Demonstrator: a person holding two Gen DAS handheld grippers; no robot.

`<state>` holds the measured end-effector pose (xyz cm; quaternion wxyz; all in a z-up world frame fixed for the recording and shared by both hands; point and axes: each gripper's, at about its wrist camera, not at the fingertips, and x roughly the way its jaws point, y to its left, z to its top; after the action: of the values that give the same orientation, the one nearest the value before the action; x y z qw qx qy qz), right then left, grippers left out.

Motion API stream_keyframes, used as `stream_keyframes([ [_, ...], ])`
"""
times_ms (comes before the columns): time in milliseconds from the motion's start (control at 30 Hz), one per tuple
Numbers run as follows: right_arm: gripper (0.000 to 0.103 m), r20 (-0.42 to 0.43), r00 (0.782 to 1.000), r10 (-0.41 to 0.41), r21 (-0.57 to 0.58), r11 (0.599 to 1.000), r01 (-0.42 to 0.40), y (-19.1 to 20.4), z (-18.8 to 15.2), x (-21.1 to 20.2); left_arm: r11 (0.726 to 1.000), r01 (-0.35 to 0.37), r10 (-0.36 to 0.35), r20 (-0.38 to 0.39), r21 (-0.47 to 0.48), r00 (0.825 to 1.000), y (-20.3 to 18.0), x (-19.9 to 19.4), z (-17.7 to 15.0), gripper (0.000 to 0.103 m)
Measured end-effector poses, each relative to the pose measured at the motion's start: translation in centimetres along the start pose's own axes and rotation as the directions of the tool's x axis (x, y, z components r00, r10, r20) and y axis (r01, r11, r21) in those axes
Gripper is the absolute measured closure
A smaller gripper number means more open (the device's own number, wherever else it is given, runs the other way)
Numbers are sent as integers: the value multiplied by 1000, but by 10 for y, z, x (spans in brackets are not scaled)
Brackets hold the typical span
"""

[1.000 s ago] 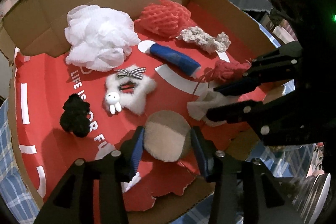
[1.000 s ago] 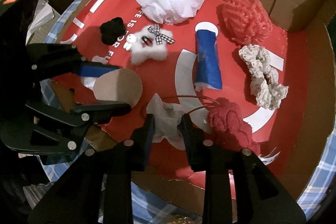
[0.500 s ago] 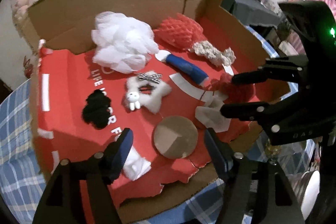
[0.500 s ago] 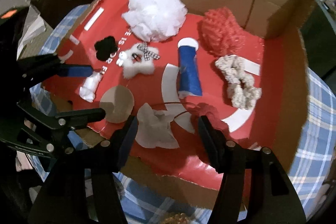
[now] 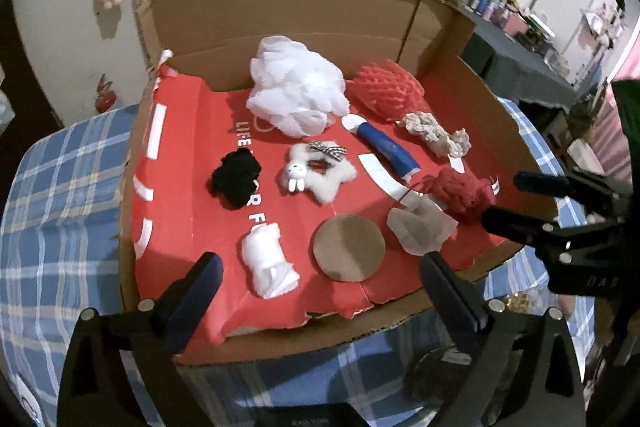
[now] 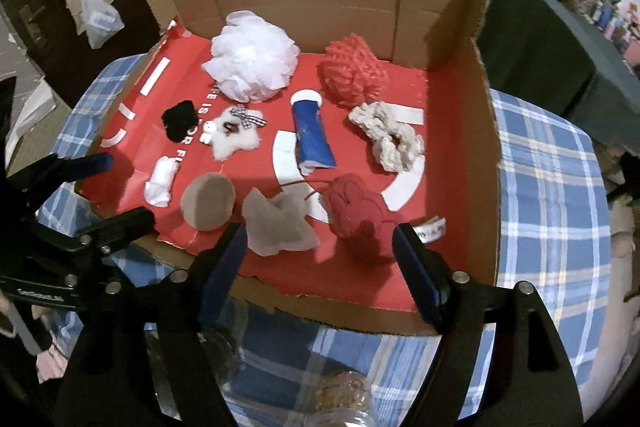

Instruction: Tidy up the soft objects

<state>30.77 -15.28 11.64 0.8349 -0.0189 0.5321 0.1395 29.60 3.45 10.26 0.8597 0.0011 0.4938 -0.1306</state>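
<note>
step: release done, both pulling clear | left gripper (image 5: 318,285) jaws just opened wide, empty | right gripper (image 6: 318,259) likewise | round puff (image 5: 349,247), grey cloth (image 6: 276,223) lie in box (image 6: 486,147) front | next: choose another piece

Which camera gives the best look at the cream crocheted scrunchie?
The right wrist view: the cream crocheted scrunchie lies near mid-frame, its whole twisted loop visible on the red liner. In the left wrist view it sits farther off, smaller and foreshortened beside the blue roll.
</note>
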Motion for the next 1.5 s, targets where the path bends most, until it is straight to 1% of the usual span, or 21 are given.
stream_keyframes([
  [167, 28, 4, 1000, -13, 54, 998, 13, -5, -9, 9, 998, -30, 31, 20, -61, 999, 2, -2, -6, 0],
  [233, 28, 3, 1000, -10, 59, 998, 9, -5, -12, 11, 995, -42, 43, 12, -90, 999, 4, 0, -8, 0],
  [333, 28, 5, 1000, -13, 65, 998, 13, -5, -14, 14, 993, -54, 54, -2, -105, 999, 4, 6, -11, 0],
  [567, 28, -1, 1000, -28, 79, 996, 28, -8, -17, 21, 993, -83, 83, -14, -82, 996, -1, 16, -17, 0],
  [667, 28, -2, 1000, -4, 105, 995, 4, -11, -18, 23, 993, -78, 77, -16, -83, 997, 0, 17, -18, 0],
  [800, 28, 9, 1000, -25, 94, 995, 24, -11, -20, 22, 992, -101, 101, -6, -78, 995, -1, 18, -18, 0],
  [900, 28, 11, 999, -30, 92, 995, 29, -11, -22, 21, 992, -104, 103, -5, -77, 995, -2, 18, -17, 0],
  [1167, 28, 39, 999, -34, 101, 994, 29, -10, -26, 17, 991, -116, 116, 1, -68, 993, -3, 17, -20, 0],
  [1500, 28, 44, 998, -37, 98, 995, 32, -9, -29, 16, 989, -140, 141, 18, -51, 990, -6, 14, -24, 0],
])
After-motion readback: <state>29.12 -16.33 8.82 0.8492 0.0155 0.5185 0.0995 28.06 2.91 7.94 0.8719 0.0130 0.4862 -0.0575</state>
